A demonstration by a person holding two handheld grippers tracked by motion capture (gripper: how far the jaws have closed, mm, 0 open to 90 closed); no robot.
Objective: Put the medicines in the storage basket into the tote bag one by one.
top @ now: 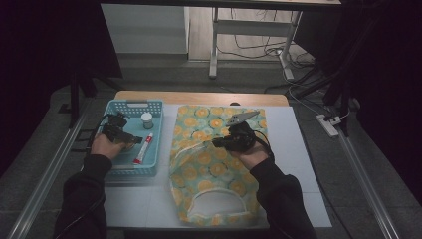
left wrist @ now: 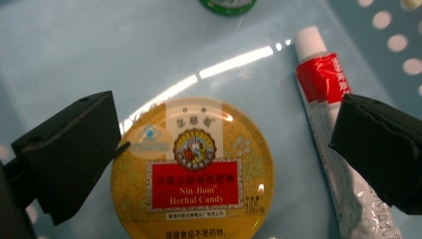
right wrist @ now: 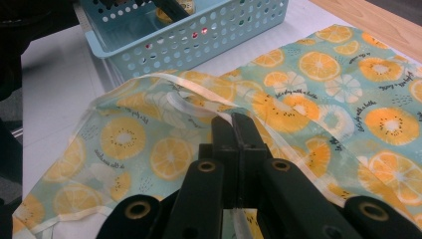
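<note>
A round yellow candy tin (left wrist: 194,169) with a red label lies flat on the floor of a light blue basket (top: 133,103). My left gripper (left wrist: 226,129) hovers over it, open, one jaw on each side and neither touching. In the high view the left gripper (top: 130,139) reaches into the basket from its near left. A red-and-white tube (left wrist: 323,94) lies just right of the tin. My right gripper (right wrist: 234,122) is shut on the white-trimmed edge of a teal bag printed with orange slices (right wrist: 318,99), holding that edge raised off the rest of the bag (top: 214,169).
A small jar with a white lid (top: 147,119) stands at the basket's far end, beyond the tube (top: 143,148). The basket's perforated wall (right wrist: 199,40) is to the bag's left. Both rest on a white mat (top: 298,164) on a wooden table (top: 199,97).
</note>
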